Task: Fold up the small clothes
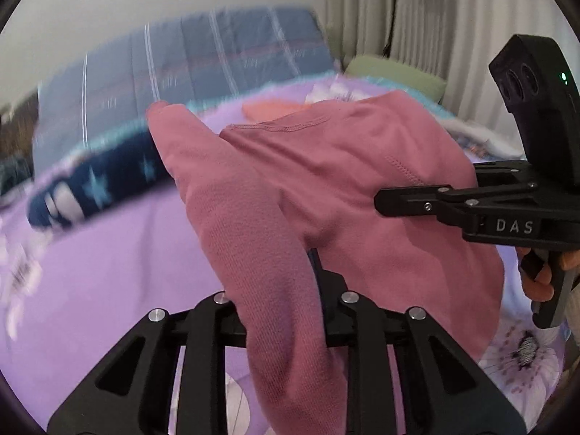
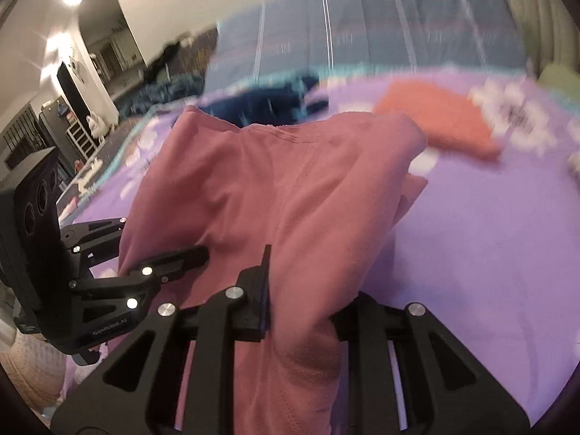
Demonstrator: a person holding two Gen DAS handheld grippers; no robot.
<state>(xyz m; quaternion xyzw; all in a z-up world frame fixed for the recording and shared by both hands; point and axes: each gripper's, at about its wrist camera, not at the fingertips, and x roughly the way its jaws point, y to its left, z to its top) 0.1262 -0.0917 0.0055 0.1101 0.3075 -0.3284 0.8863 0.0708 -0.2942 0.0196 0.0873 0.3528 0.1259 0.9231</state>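
A dusty pink garment (image 1: 290,188) hangs lifted above the purple bed cover (image 1: 108,275), held between both grippers. My left gripper (image 1: 290,286) is shut on its near edge; cloth drapes over the fingers and hides the left one. My right gripper (image 2: 290,290) is shut on the same pink garment (image 2: 275,188), and its right finger is covered by cloth. In the left wrist view the right gripper (image 1: 417,199) comes in from the right. In the right wrist view the left gripper (image 2: 163,264) comes in from the left, close by.
A folded orange cloth (image 2: 438,119) lies further back on the purple cover (image 2: 489,239). A dark blue starred garment (image 1: 94,185) lies at the back left. A blue striped headboard cushion (image 1: 203,61) and curtains (image 1: 435,11) stand behind. The background is motion-blurred.
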